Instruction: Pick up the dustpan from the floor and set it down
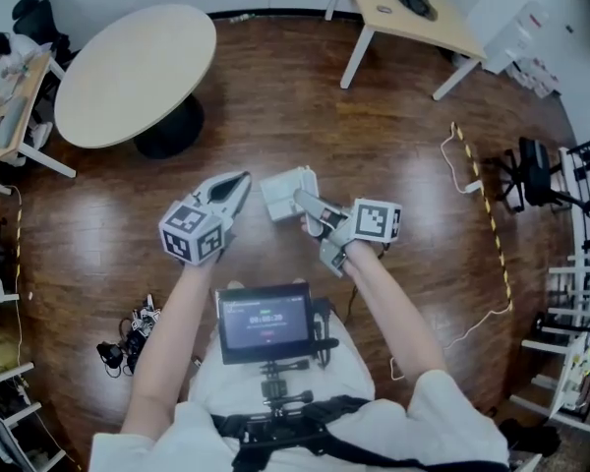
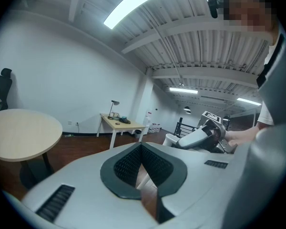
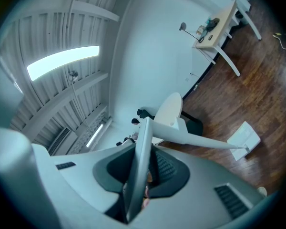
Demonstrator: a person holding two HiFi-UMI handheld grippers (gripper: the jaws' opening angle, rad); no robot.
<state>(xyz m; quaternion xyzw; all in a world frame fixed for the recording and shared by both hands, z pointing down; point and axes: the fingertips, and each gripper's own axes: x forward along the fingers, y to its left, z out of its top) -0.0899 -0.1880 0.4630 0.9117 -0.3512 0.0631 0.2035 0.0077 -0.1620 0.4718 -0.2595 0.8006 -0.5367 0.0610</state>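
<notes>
head view: the dustpan (image 1: 288, 193) is white and boxy. it hangs above the wood floor (image 1: 393, 146) in front of the person's waist, between the two grippers. the right gripper (image 1: 315, 210) meets it from the lower right, and the left gripper (image 1: 239, 187) sits just beside its other side. both bare forearms reach forward and lean toward each other. the dustpan's long axis runs from the right gripper up and left, scoop end farthest from the person.

left gripper view: the pads meet at their tips, with nothing between them.

right gripper view: the jaws are clamped on the dustpan's thin flat handle (image 3: 139, 171), which stands edge-on. a long white arm runs from it out to the scoop at the far right, over the floor.
</notes>
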